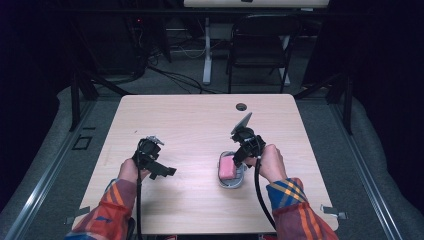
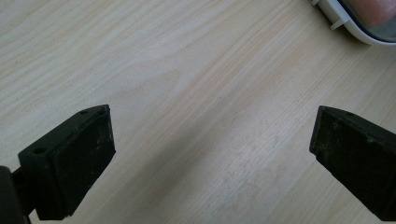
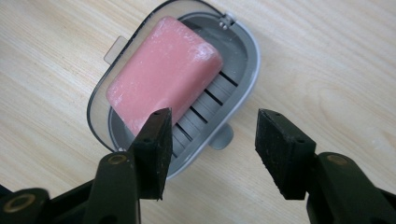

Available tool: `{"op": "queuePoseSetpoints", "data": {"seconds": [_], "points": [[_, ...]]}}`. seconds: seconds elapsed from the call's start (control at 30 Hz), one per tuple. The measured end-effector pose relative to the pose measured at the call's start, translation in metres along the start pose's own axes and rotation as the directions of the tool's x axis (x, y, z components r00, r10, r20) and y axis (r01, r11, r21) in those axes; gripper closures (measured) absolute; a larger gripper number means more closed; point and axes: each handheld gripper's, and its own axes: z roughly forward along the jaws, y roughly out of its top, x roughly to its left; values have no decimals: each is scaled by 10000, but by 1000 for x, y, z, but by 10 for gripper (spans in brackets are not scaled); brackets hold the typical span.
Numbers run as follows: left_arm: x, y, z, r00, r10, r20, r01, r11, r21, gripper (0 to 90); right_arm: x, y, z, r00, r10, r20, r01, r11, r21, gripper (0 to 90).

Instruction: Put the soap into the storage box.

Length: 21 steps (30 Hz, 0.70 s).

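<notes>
— What's on the left?
— The left gripper (image 1: 161, 169) sits low over bare desk (image 1: 190, 120), jaws wide apart with nothing between them.
— And further right?
— A pink soap bar (image 3: 161, 72) lies tilted in a grey soap dish (image 3: 243, 79). Just above it the right gripper (image 3: 210, 140) has its jaws apart, gripping nothing.

Grey oval plastic soap dish (image 2: 359, 23) cut off by upper right corner of left gripper view. Pink rectangular soap bar (image 3: 161, 74): lower end hidden behind right tool (image 3: 210, 149) pad in right gripper view. Small dark round mark (image 1: 241, 106) on worktop, upper centre of high view, too small to tell.
</notes>
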Motion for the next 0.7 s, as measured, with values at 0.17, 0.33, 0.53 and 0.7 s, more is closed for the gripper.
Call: {"op": "queuePoseSetpoints", "data": {"seconds": [0.17, 0.33, 0.53, 0.7], "points": [[0, 0, 0, 10000, -2, 5, 2, 10000, -10, 0, -6, -6, -10, 10000, -95, 28, 96, 9989, -469, 422], [0, 0, 0, 10000, -14, 15, 14, 10000, -25, 0, -18, -18, -27, 9993, -340, 143, 354, 9927, -1153, 326], [0, 0, 0, 10000, -11, 20, 11, 10000, -38, 0, -30, -30, -39, 9989, -333, 335, 379, 9887, -1453, 230], [0, 0, 0, 10000, -14, 8, 14, 10000, -36, 0, -46, -48, -49, 9979, -216, 614, 322, 9836, -1773, 141]]}}
